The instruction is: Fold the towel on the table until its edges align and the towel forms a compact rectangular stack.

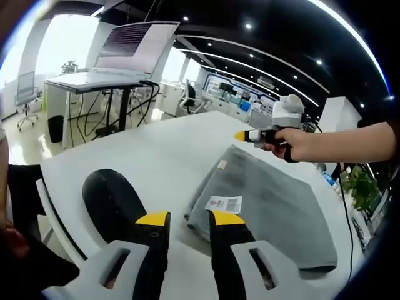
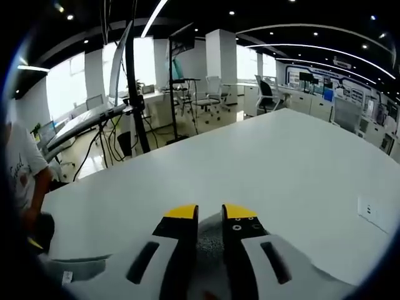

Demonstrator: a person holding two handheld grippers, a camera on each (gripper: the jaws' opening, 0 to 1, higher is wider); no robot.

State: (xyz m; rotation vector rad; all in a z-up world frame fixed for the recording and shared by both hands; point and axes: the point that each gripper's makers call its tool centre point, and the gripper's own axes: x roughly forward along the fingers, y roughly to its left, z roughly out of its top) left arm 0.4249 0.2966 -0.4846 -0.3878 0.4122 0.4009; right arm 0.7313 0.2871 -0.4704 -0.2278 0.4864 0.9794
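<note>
A grey towel lies folded on the white table, a white label near its close corner. My left gripper hangs open just before that corner, with nothing between its yellow-tipped fingers. In the left gripper view a hand holds my right gripper at the towel's far corner. In the right gripper view the right gripper has its jaws close together, with the towel edge between them. More of the grey cloth spreads under it to the left, where the label shows.
A black chair stands at the table's near edge beside my left gripper. A desk with a laptop is beyond the table. A person sits at the left. The white tabletop stretches far ahead.
</note>
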